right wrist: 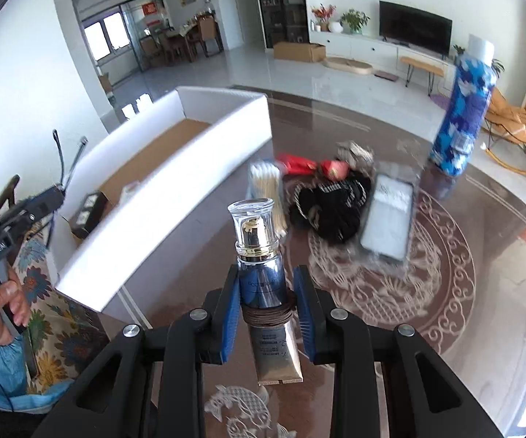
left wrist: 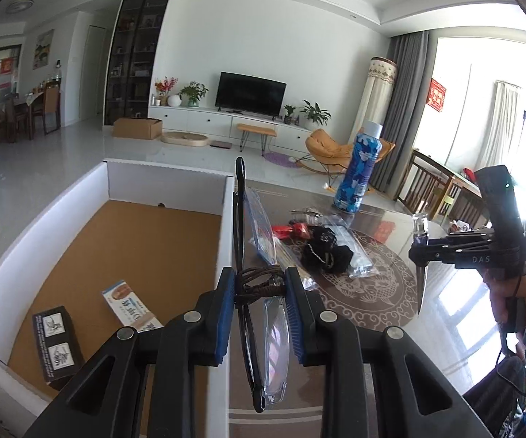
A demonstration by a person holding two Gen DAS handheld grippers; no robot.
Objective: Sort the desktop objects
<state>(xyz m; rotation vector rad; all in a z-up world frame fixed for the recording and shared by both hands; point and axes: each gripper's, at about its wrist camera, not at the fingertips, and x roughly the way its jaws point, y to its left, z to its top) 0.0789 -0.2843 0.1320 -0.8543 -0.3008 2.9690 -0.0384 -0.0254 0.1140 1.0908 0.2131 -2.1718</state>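
While jaws clamp, glossy tube (right wrist: pixel 263 284), clear-lensed glasses (left wrist: pixel 263 328) held.

Cluttered table (right wrist: pixel 463 310), white box (right wrist: pixel 175 197)

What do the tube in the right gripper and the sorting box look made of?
Tube: glossy metallic-blue body, likely plastic or laminate, flat crimped tail, clear hard cap over a gold-toned collar. Box: cardboard, judging by its matte brown floor; walls are white-faced.
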